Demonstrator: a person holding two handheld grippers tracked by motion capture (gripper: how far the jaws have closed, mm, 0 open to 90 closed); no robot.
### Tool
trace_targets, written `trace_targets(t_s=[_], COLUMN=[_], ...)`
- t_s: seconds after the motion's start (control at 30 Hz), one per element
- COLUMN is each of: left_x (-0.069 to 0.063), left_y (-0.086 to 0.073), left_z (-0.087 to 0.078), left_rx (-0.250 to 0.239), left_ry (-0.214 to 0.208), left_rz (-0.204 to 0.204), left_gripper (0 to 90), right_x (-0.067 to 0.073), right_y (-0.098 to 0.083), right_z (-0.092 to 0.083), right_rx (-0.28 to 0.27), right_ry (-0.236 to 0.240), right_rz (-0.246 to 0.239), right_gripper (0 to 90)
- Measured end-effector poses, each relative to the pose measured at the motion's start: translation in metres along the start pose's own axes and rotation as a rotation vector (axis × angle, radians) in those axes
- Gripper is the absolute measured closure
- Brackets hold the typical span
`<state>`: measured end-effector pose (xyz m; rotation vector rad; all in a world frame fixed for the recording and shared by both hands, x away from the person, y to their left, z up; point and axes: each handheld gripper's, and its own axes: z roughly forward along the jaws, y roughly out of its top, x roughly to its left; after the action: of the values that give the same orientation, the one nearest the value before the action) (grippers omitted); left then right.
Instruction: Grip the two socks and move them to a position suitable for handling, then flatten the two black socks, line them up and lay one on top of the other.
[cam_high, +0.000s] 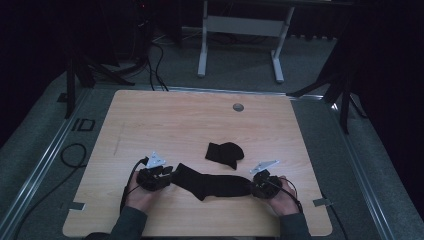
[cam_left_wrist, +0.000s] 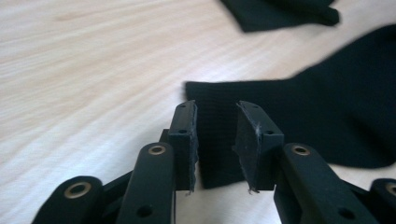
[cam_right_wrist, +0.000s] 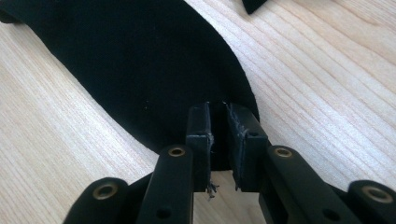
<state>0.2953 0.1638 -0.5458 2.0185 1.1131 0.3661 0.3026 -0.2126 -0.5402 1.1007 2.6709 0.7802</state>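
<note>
Long black sock (cam_high: 212, 184), flat near tabletop (cam_high: 150, 125) front edge; left claw (cam_left_wrist: 217, 140) parted at cuff, right claw (cam_right_wrist: 219, 140) slightly parted at toe, neither gripping.

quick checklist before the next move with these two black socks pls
1. Long sock flat on table: ok.
2. Left gripper off the cuff: ok, jaws apart, cloth between the pads untouched.
3. Right gripper off the toe: cannot tell, narrow gap, cloth between the pads.
4. Folded sock clear of the long one: ok, apart.
5. Both socks away from table edges: ok.
</note>
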Motion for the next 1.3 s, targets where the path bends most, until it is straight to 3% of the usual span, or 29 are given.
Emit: trace_targets(t_s=[0.1, 0.17, 0.27, 0.37, 0.4, 0.43, 0.53, 0.63, 0.8, 0.97, 1.17, 1.3], left_x=[0.006, 0.007, 0.009, 0.009, 0.009, 0.009, 0.008, 0.008, 0.008, 0.006, 0.006, 0.006], left_y=[0.001, 0.002, 0.002, 0.003, 0.003, 0.004, 0.004, 0.004, 0.004, 0.004, 0.004, 0.004], left_z=[0.001, 0.002, 0.002, 0.003, 0.004, 0.005, 0.006, 0.007, 0.01, 0.011, 0.011, 0.01], left_rx=[-0.009, -0.013, -0.02, -0.022, -0.021, -0.021, -0.018, -0.016, -0.022, -0.02, -0.022, -0.029], left_ry=[0.033, 0.035, 0.049, 0.053, 0.057, 0.058, 0.063, 0.068, 0.07, 0.069, 0.072, 0.082], left_rz=[-0.025, -0.034, -0.044, -0.044, -0.04, -0.038, -0.036, -0.035, -0.043, -0.035, -0.034, -0.033], left_gripper=[66.0, 66.1, 65.7, 64.8, 64.8, 64.7, 64.6, 64.3, 64.1, 63.6, 63.6, 63.9], right_x=[0.0, 0.0, 0.003, 0.004, 0.005, 0.006, 0.007, 0.005, -0.009, -0.023, -0.03, -0.036], right_y=[0.001, 0.001, 0.004, 0.006, 0.008, 0.011, 0.017, 0.023, 0.035, 0.053, 0.074, 0.082], right_z=[0.0, 0.0, -0.003, -0.006, -0.008, -0.01, -0.011, -0.01, 0.001, 0.015, 0.029, 0.047], right_rx=[-0.008, -0.013, -0.053, -0.078, -0.093, -0.133, -0.155, -0.177, -0.197, -0.204, -0.204, -0.138], right_ry=[0.017, 0.026, 0.075, 0.075, 0.064, 0.021, -0.059, -0.108, -0.191, -0.226, -0.216, -0.204], right_rz=[0.01, 0.014, 0.023, 0.02, 0.016, 0.019, 0.022, 0.036, 0.078, 0.107, 0.108, 0.134], right_gripper=[76.2, 75.4, 73.4, 72.6, 72.4, 71.8, 71.5, 71.6, 70.8, 70.6, 72.1, 72.2])
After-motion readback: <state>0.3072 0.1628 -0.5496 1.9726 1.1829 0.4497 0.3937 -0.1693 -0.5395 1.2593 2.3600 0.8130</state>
